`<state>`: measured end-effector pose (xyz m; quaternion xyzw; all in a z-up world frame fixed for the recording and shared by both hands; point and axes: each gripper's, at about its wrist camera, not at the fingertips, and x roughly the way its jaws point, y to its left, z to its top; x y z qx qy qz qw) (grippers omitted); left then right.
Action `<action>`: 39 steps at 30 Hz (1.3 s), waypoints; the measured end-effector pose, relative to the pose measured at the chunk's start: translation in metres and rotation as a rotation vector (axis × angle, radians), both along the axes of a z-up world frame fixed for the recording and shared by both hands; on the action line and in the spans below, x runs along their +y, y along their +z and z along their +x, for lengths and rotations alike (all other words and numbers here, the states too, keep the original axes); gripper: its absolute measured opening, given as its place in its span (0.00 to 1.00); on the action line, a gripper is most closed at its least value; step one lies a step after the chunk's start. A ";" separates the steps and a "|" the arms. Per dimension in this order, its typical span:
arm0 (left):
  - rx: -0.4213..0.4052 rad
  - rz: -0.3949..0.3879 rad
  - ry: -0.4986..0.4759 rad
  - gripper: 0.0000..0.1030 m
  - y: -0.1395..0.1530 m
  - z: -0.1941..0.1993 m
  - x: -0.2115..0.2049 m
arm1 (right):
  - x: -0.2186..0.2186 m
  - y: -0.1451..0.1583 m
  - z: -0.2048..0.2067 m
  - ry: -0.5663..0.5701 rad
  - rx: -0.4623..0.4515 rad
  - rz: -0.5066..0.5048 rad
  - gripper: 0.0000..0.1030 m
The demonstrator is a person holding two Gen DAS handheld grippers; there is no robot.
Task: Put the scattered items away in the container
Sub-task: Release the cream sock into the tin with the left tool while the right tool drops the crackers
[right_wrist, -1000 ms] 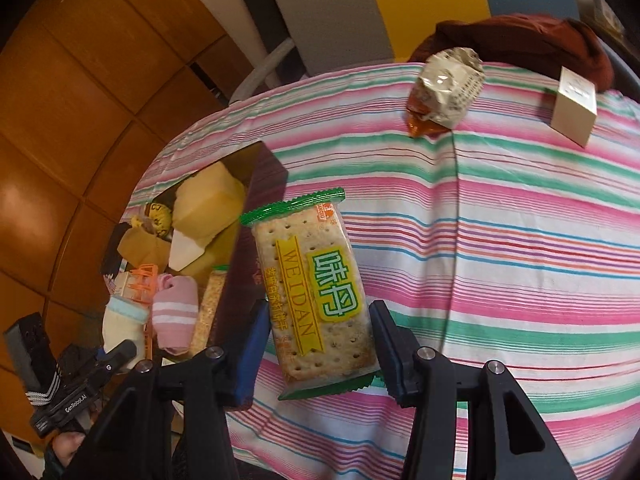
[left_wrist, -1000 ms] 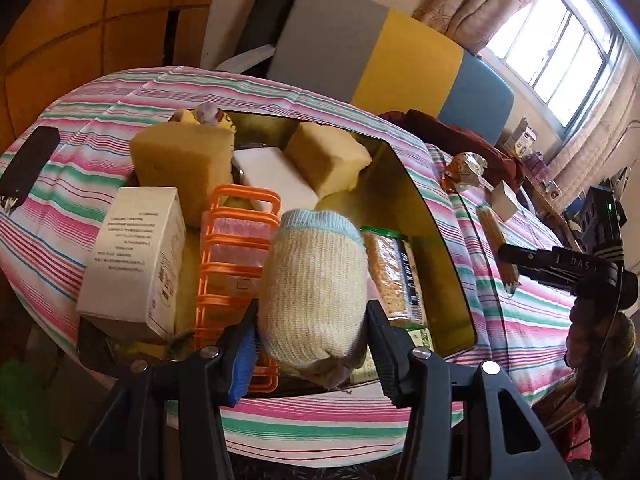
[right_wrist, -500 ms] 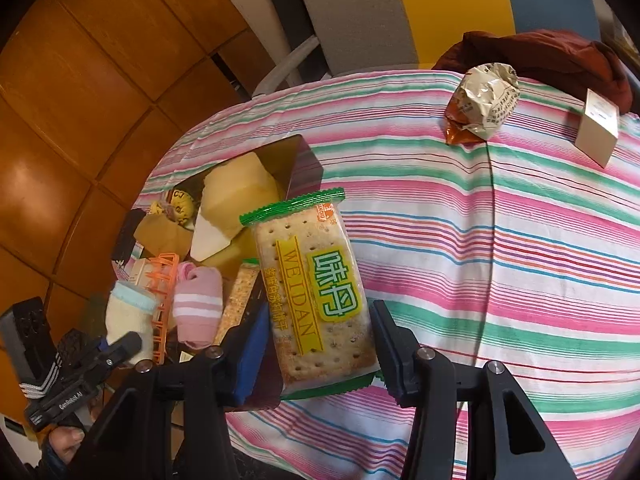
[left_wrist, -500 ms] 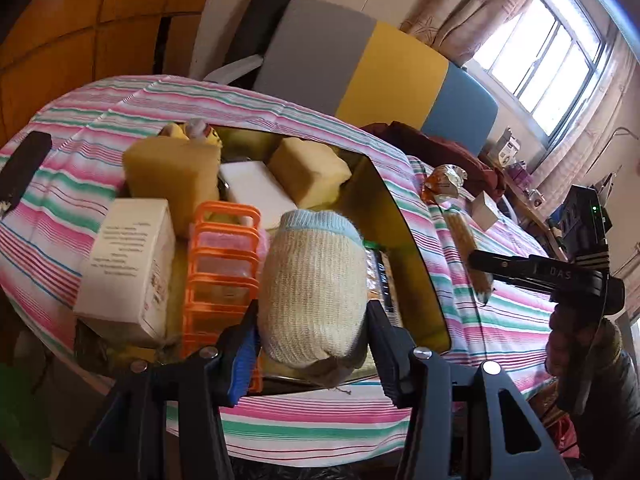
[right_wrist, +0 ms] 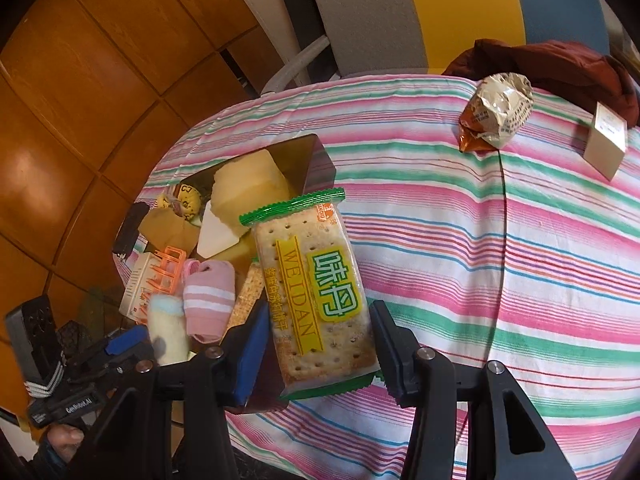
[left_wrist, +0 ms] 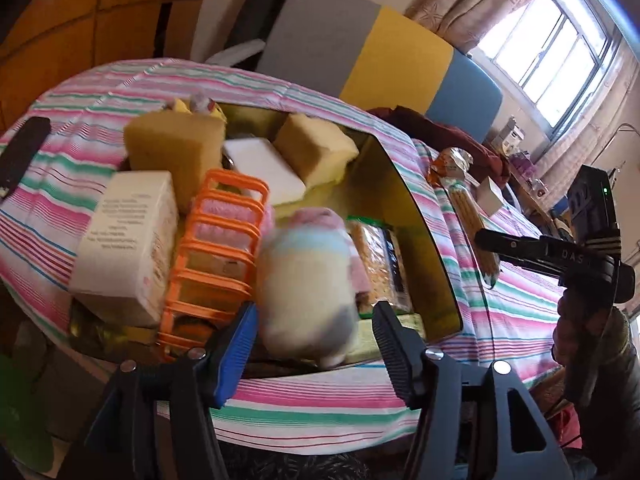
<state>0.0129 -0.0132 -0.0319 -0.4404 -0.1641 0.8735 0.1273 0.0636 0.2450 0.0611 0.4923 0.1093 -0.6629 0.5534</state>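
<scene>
A cream sock with a pale blue cuff (left_wrist: 308, 288) shows blurred between the fingers of my left gripper (left_wrist: 316, 314), which is open, with a gap on the right side. The sock is low over the near end of the gold container (left_wrist: 408, 248), beside a pink striped sock (right_wrist: 210, 300). My right gripper (right_wrist: 319, 320) is shut on a green-edged cracker packet (right_wrist: 316, 288), held over the container's right wall (right_wrist: 316, 160). The left wrist view shows that packet edge-on (left_wrist: 472, 220).
The container also holds yellow sponges (left_wrist: 172, 148), a white box (left_wrist: 128, 240), an orange rack (left_wrist: 216, 248) and another cracker packet (left_wrist: 380, 256). On the striped cloth lie a crumpled snack bag (right_wrist: 496, 114), a small white box (right_wrist: 606, 140) and a black object (left_wrist: 20, 156).
My left gripper has let go of the cream sock, which is dropping into the container. The right gripper has carried the cracker packet leftward over the container's wall.
</scene>
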 end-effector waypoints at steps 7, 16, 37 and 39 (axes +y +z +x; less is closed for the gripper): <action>0.020 -0.004 0.021 0.49 0.000 0.003 -0.006 | -0.013 0.006 0.008 0.026 0.006 -0.005 0.49; 0.020 -0.017 0.023 0.47 -0.004 0.001 -0.004 | -0.065 0.019 0.032 0.073 0.011 0.010 0.50; 0.021 0.047 0.052 0.47 -0.005 -0.004 -0.023 | -0.134 -0.034 0.029 -0.067 -0.106 0.137 0.49; 0.021 0.040 0.051 0.48 -0.005 -0.004 -0.022 | -0.132 -0.032 0.033 -0.077 -0.061 0.153 0.48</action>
